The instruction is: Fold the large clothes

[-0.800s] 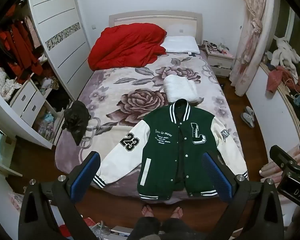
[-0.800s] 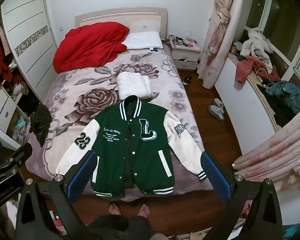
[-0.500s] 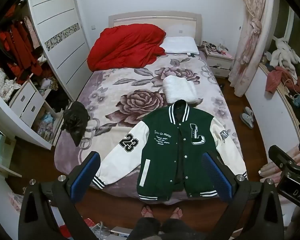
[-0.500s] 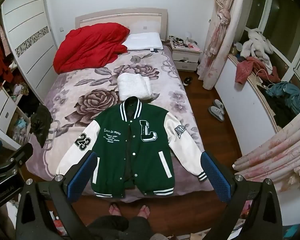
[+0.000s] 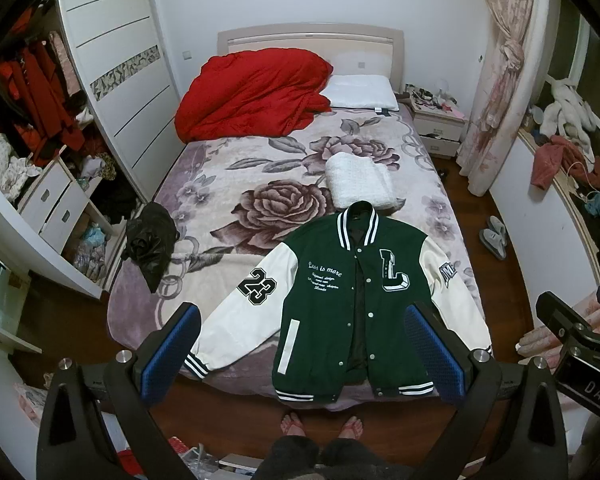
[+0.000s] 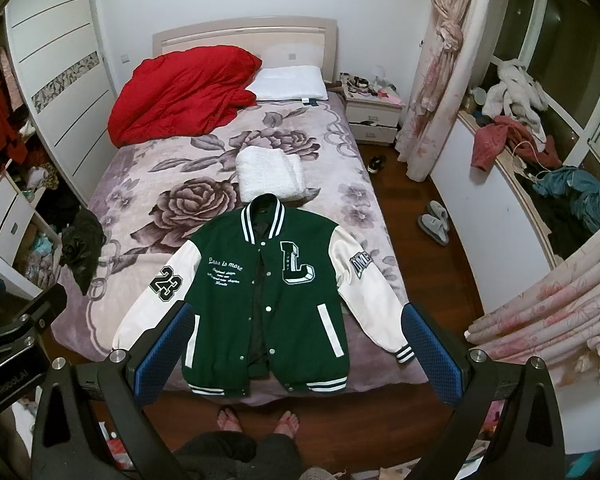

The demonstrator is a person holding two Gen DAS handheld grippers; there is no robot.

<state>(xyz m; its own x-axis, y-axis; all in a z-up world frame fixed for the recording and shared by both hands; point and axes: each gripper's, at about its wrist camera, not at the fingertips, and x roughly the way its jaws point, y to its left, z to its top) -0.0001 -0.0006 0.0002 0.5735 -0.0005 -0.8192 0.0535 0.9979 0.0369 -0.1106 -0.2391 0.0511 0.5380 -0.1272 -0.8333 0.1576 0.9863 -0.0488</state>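
A green varsity jacket with white sleeves lies flat and face up at the foot of the bed, its front unbuttoned and both sleeves spread out. It also shows in the right wrist view. My left gripper is open and empty, held high above the jacket's hem. My right gripper is open and empty, also high above the hem. Neither gripper touches the jacket.
A folded white garment lies just beyond the jacket's collar. A red duvet and a pillow are at the headboard. A black bag hangs at the bed's left edge. Bare feet stand at the bed's foot.
Both views have shifted very slightly; the jacket and the open grippers stay as they were.
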